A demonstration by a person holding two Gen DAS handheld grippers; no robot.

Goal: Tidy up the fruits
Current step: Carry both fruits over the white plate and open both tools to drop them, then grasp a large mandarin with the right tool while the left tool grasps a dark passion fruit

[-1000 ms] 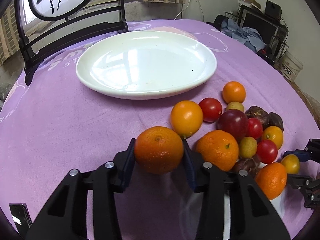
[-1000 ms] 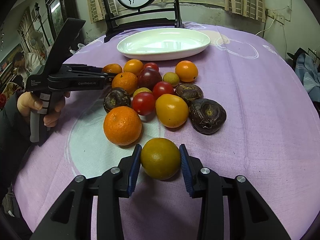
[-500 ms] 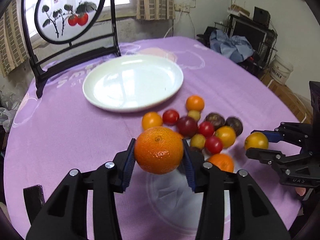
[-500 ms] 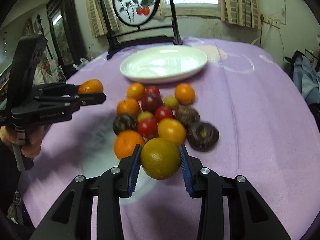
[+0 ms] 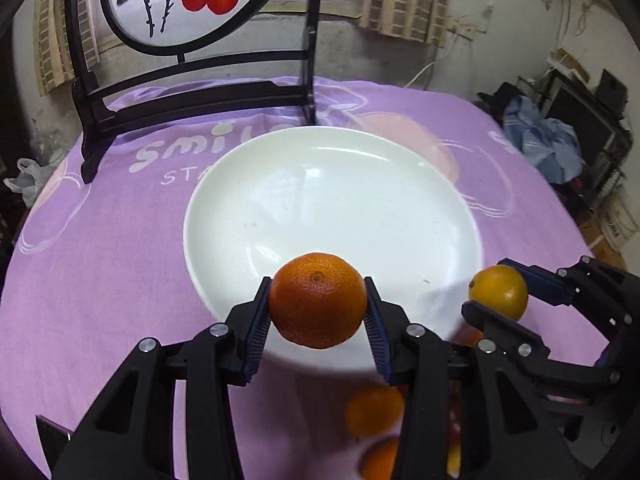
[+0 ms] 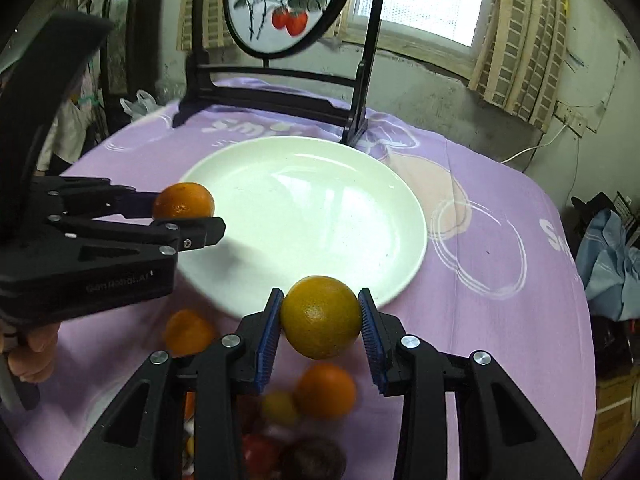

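Transfer step: left hand-held gripper [image 5: 316, 306] is clamping orange [image 5: 317, 300], right hand-held gripper [image 6: 320, 322] clamping yellow-green citrus [image 6: 321, 316], both hovering at plate [image 5: 280, 184] lower rim; next: lower, open over ctr.

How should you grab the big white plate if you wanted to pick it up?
Pinch the white plate by its thin rim, coming in low from the near edge, one finger above and one below. It is wide, shallow and flat on the purple tablecloth, so only the edge fits. Both grippers hold fruit now.
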